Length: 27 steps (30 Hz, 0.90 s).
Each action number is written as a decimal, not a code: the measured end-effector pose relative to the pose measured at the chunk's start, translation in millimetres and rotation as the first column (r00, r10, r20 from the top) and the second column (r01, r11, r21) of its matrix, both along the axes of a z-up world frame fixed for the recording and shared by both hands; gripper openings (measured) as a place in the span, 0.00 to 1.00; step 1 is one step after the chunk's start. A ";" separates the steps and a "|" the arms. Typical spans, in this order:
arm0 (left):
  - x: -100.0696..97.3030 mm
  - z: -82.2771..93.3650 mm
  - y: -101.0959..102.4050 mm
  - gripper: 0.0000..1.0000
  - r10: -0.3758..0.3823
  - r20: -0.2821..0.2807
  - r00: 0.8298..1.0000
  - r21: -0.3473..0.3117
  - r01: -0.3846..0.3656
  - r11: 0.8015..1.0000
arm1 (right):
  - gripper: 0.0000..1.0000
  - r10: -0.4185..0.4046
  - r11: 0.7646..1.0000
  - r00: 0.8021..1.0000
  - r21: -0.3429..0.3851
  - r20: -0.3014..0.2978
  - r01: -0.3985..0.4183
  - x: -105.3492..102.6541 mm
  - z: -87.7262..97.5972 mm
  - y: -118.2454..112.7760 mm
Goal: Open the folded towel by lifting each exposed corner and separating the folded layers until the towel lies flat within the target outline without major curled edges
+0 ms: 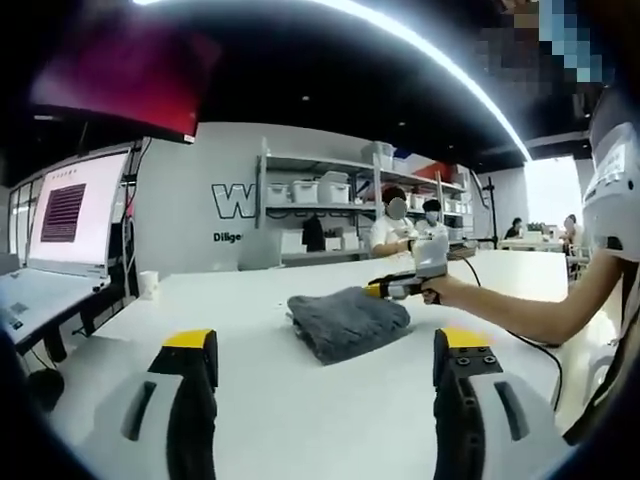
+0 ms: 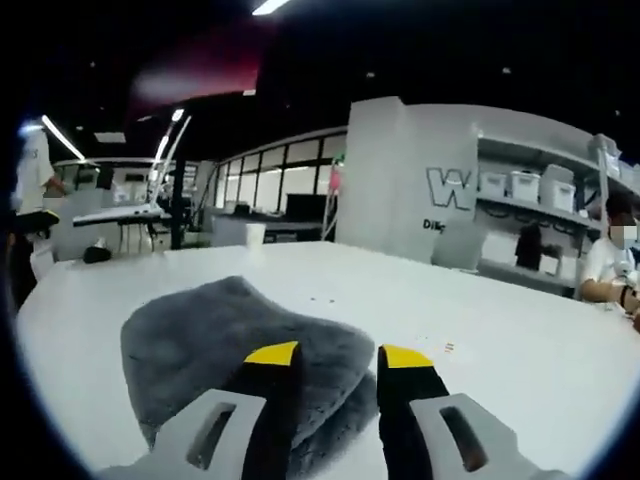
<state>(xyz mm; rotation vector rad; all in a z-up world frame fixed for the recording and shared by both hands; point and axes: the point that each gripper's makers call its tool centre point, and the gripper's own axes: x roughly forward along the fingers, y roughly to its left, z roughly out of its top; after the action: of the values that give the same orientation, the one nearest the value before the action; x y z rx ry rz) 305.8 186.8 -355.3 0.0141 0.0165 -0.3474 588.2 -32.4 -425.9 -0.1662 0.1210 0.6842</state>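
Note:
A folded grey towel (image 1: 348, 320) lies on the white table (image 1: 300, 420), ahead of my left gripper (image 1: 327, 345), which hovers short of it with its yellow-tipped jaws wide apart and nothing between them. A person's hand holds my right gripper (image 1: 385, 290) at the towel's far right edge. In the right gripper view the towel (image 2: 210, 335) fills the lower left. My right gripper (image 2: 338, 356) stands open low over the towel's near corner, its left jaw over the cloth and its right jaw over bare table.
A white cup (image 1: 148, 283) stands at the table's far left edge, seen again as a cup (image 2: 255, 234) in the right gripper view. A lit screen (image 1: 75, 210) stands left. Shelves with bins (image 1: 320, 190) and seated people are behind. A cable (image 1: 520, 340) trails from my right gripper.

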 end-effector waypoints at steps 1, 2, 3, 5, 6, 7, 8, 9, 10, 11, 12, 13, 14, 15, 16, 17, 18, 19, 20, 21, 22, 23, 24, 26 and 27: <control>0.0 -0.6 0.3 0.87 0.001 -0.002 1.000 0.001 -0.001 1.000 | 0.23 0.001 1.000 1.000 -0.007 -0.002 -0.001 0.2 -2.1 0.0; -0.1 -1.8 0.4 0.87 0.002 -0.006 1.000 0.005 -0.002 1.000 | 0.24 -0.005 1.000 1.000 -0.015 -0.013 0.005 1.9 -6.8 -1.2; 0.3 -4.7 0.9 0.87 0.006 -0.013 1.000 0.015 -0.006 1.000 | 0.24 -0.010 1.000 1.000 -0.015 -0.023 0.009 3.0 -9.6 -2.2; 1.5 -8.6 1.4 0.87 0.012 -0.023 1.000 0.021 -0.011 1.000 | 0.24 -0.009 1.000 0.999 0.011 -0.041 0.010 2.6 -12.9 -3.1; 1.9 -9.7 1.2 0.87 0.011 -0.026 1.000 0.022 -0.010 1.000 | 0.24 -0.006 1.000 0.999 0.022 -0.050 0.007 4.1 -14.9 -4.2; 2.2 -11.0 0.7 0.87 0.009 -0.029 1.000 0.022 -0.008 1.000 | 0.24 -0.006 1.000 0.999 0.021 -0.051 0.008 4.8 -16.2 -4.7; 2.5 -11.5 0.5 0.88 0.009 -0.031 0.999 0.021 -0.008 1.000 | 0.24 -0.007 1.000 0.999 0.021 -0.052 0.008 4.9 -17.3 -4.7; 2.9 -11.7 0.7 0.88 0.010 -0.031 0.999 0.019 -0.010 1.000 | 0.24 -0.007 1.000 0.999 0.019 -0.051 0.008 4.9 -18.3 -4.6; 3.4 -12.0 0.9 0.88 0.012 -0.030 0.999 0.019 -0.011 1.000 | 0.24 -0.002 1.000 0.999 0.020 -0.049 0.003 3.2 -17.2 -3.6; 3.5 -12.3 1.0 0.87 0.010 -0.031 0.999 0.019 -0.010 1.000 | 0.23 0.001 1.000 0.999 0.024 -0.052 0.001 2.4 -16.9 -3.1; 3.8 -12.5 1.1 0.87 0.010 -0.031 0.999 0.019 -0.009 1.000 | 0.22 0.001 0.999 0.998 0.033 -0.059 0.001 1.2 -17.1 -3.2; 3.9 -12.6 1.4 0.87 0.011 -0.030 0.999 0.019 -0.010 1.000 | 0.22 0.002 0.999 0.998 0.036 -0.061 0.000 0.7 -17.4 -3.2; 4.0 -12.9 1.7 0.87 0.011 -0.030 0.999 0.018 -0.010 1.000 | 0.21 0.004 0.999 0.998 0.037 -0.063 -0.002 -1.4 -18.3 -2.1; 4.0 -13.1 1.8 0.87 0.010 -0.030 0.999 0.017 -0.010 1.000 | 0.20 0.006 0.999 0.998 0.040 -0.066 -0.003 -2.4 -19.2 -1.3; 4.1 -13.7 2.1 0.87 0.011 -0.032 0.999 0.015 -0.011 1.000 | 0.19 0.022 0.999 0.997 0.048 -0.071 -0.018 -2.7 -22.0 2.1; 4.0 -14.2 2.2 0.87 0.011 -0.033 0.999 0.015 -0.011 1.000 | 0.16 0.032 0.998 0.997 0.056 -0.075 -0.028 -4.0 -23.6 4.1; 3.9 -15.8 2.0 0.87 0.009 -0.037 0.999 0.019 -0.009 1.000 | 0.16 0.034 0.997 0.997 0.066 -0.075 -0.029 -0.9 -23.1 5.1; 3.6 -17.6 1.2 0.87 0.004 -0.042 0.999 0.030 -0.003 1.000 | 0.16 0.033 0.998 0.997 0.063 -0.070 -0.028 -0.1 -22.9 5.1; 3.9 -19.9 0.5 0.87 0.002 -0.047 0.999 0.040 0.000 0.999 | 0.16 0.032 0.998 0.997 0.061 -0.069 -0.028 -1.1 -22.6 4.7; 4.6 -21.4 0.2 0.88 0.004 -0.051 0.999 0.042 -0.002 0.999 | 0.16 0.033 0.998 0.997 0.063 -0.071 -0.028 -1.7 -22.4 4.5; 5.1 -23.2 -0.3 0.88 0.004 -0.056 0.998 0.047 -0.001 0.999 | 0.16 0.032 0.998 0.997 0.063 -0.075 -0.028 -2.3 -22.1 3.9; 5.3 -24.1 -0.6 0.88 0.003 -0.059 0.998 0.048 0.000 0.999 | 0.15 0.032 0.998 0.997 0.063 -0.076 -0.027 -2.7 -22.0 3.8; 5.3 -24.9 -1.2 0.87 -0.001 -0.061 0.998 0.045 0.004 0.999 | 0.13 0.032 0.997 0.996 0.067 -0.085 -0.027 -3.6 -22.1 4.3; 4.9 -25.9 -2.9 0.87 -0.011 -0.066 0.998 0.040 0.014 0.999 | 0.09 0.040 0.996 0.994 0.087 -0.105 -0.031 -6.0 -19.1 7.4; 4.9 -26.0 -3.0 0.87 -0.013 -0.066 0.998 0.040 0.015 0.999 | 0.06 0.055 0.997 0.996 0.061 -0.072 -0.051 -7.4 -17.2 10.4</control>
<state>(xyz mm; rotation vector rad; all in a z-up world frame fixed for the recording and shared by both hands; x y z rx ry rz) 310.6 183.7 -381.3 0.0424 0.0890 -0.3613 580.8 -22.0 -443.2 -0.0877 0.1676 0.7460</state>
